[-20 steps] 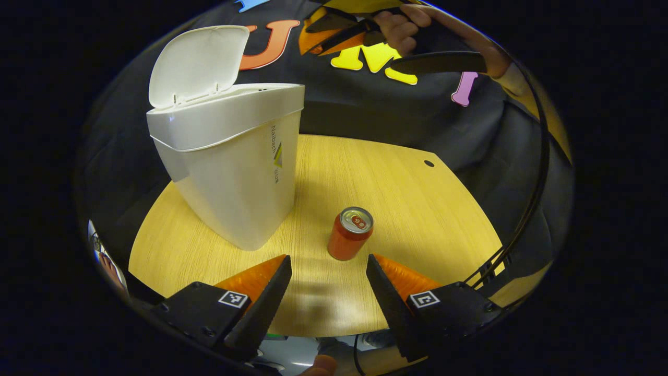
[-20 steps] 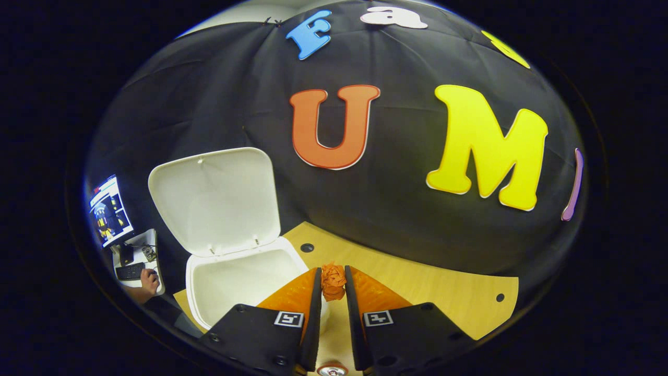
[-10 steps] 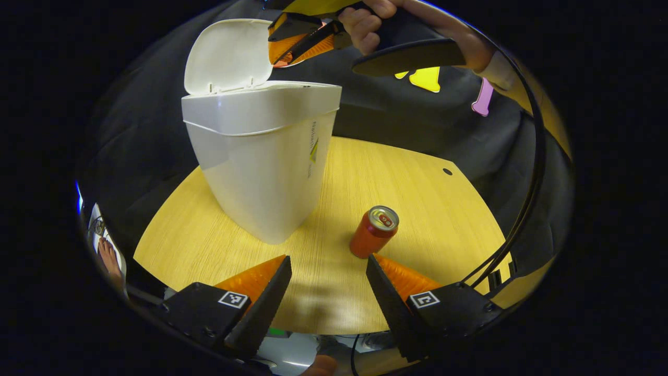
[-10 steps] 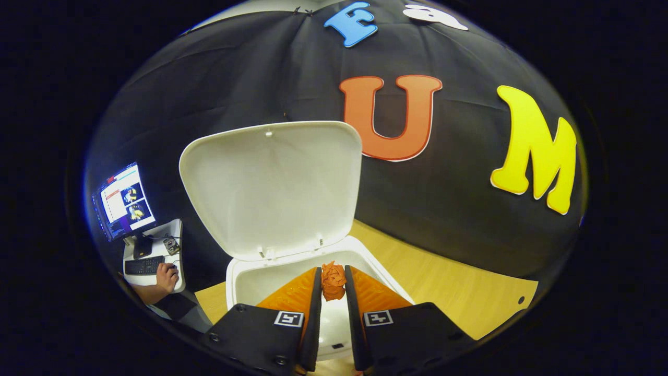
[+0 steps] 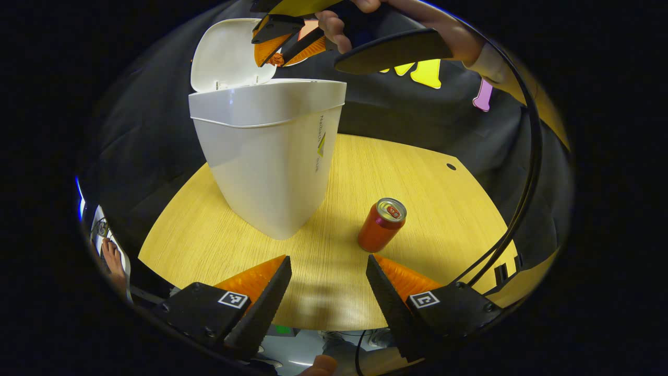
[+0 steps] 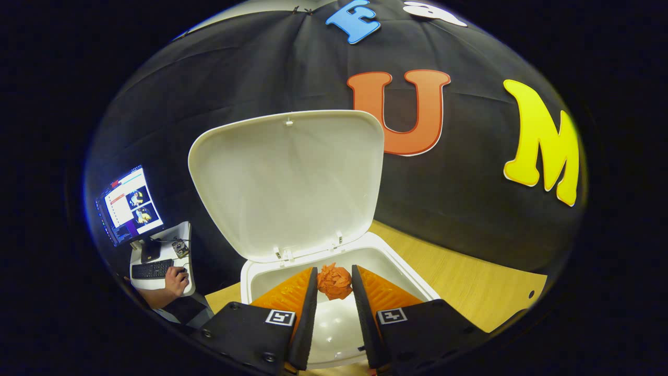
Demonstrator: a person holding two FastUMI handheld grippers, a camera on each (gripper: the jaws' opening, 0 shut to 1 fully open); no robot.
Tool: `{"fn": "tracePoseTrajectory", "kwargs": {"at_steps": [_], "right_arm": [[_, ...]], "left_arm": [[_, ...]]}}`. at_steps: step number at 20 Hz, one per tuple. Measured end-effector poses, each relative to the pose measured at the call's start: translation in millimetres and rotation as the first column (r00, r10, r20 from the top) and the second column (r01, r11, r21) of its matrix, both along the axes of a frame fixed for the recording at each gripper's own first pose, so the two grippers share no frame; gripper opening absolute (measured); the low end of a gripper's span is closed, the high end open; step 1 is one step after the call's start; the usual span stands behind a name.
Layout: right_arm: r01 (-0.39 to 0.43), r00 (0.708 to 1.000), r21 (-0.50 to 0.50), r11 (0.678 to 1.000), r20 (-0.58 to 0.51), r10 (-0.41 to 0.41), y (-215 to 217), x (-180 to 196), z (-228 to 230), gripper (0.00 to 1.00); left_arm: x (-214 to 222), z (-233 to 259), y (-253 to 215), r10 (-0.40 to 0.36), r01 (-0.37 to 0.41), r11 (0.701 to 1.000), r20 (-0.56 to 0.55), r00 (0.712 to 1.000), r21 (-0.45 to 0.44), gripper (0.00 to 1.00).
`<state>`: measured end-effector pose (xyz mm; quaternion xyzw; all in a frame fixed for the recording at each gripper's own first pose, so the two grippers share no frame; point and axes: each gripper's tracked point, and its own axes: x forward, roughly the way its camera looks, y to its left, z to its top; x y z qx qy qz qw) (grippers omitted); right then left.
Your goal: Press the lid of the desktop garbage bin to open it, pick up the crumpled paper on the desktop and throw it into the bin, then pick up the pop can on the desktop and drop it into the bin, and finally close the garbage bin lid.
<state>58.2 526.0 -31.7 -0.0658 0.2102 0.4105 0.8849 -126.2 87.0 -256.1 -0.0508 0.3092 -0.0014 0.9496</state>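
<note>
The white bin [image 5: 271, 156] stands on the wooden table [image 5: 443, 219] with its lid [image 5: 224, 52] tipped up and back. An orange pop can [image 5: 381, 225] stands upright to the right of the bin. My left gripper [image 5: 329, 271] is open over the table's near edge, short of the can and holding nothing. In the right gripper view, my right gripper [image 6: 334, 274] hangs over the bin's open mouth [image 6: 417, 284], in front of the raised lid [image 6: 287, 183]. Its fingers are shut on the orange crumpled paper [image 6: 334, 282]. The left gripper view shows the right gripper [image 5: 276, 52] above the bin.
A hand [image 5: 339, 26] and black cables [image 5: 527, 183] come in from the upper right of the left gripper view. Beyond the booth, at the left of the right gripper view, stand a monitor [image 6: 128, 203] and a desk with a person's hand [image 6: 175, 277] at a keyboard.
My right gripper carried the paper from beside the bin to above its opening, and its fingers have spread slightly around the paper. My left gripper drifted a little, staying open.
</note>
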Motion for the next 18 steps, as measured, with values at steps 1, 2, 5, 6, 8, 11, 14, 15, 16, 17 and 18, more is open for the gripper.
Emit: {"fn": "tracePoseTrajectory", "kwargs": {"at_steps": [1,2,5,6,8,11,14,15,16,17,18], "right_arm": [[0.002,1.000,0.014,1.000,-0.003,-0.002,0.1,-0.7,2.6,0.44],[0.003,1.000,0.025,1.000,-0.001,-0.003,-1.5,-0.4,6.4,0.49],[0.006,1.000,0.042,0.999,0.027,-0.007,-11.9,2.3,17.9,0.63],[0.004,0.999,0.051,0.999,0.032,-0.006,-14.3,3.3,20.5,0.69],[-0.001,0.999,0.068,0.998,0.052,-0.003,-25.0,2.8,30.3,0.78],[0.007,0.995,0.081,0.997,0.098,-0.015,-45.2,8.3,43.3,0.91],[0.051,0.986,0.071,0.996,0.153,-0.061,-77.6,22.8,51.0,0.94],[0.064,0.984,0.071,0.995,0.161,-0.075,-89.0,25.1,52.1,0.93],[0.077,0.982,0.069,0.995,0.167,-0.088,-102.5,28.8,51.9,0.94],[0.094,0.979,0.068,0.993,0.172,-0.104,-115.9,31.2,51.3,0.93],[0.115,0.977,0.065,0.991,0.174,-0.124,-130.4,34.6,49.1,0.95]], "left_arm": [[-0.5,-1.1,-0.3,-0.003,0.003,1.000,-0.003,1.000,-0.003,0.96],[-0.2,-1.0,-0.7,-0.004,0.004,1.000,-0.004,1.000,-0.005,0.96],[0.3,-1.1,-1.2,-0.008,0.008,1.000,-0.006,1.000,0.001,0.96],[1.1,-0.1,-2.1,-0.012,0.012,1.000,-0.003,1.000,0.004,0.96],[3.6,0.8,-4.8,-0.026,0.026,1.000,0.000,1.000,0.016,0.96],[10.9,0.4,-14.2,-0.057,0.057,0.998,0.010,0.998,0.026,0.96],[20.0,-4.0,-21.7,-0.089,0.088,0.996,0.013,0.996,0.029,0.96],[21.7,-6.4,-24.8,-0.097,0.096,0.995,0.010,0.995,0.039,0.96],[22.5,-9.2,-28.4,-0.104,0.103,0.993,0.006,0.995,0.052,0.96],[22.1,-11.3,-33.1,-0.112,0.111,0.991,0.005,0.994,0.068,0.96],[24.4,-15.8,-37.7,-0.128,0.127,0.989,0.005,0.992,0.081,0.96]]}}
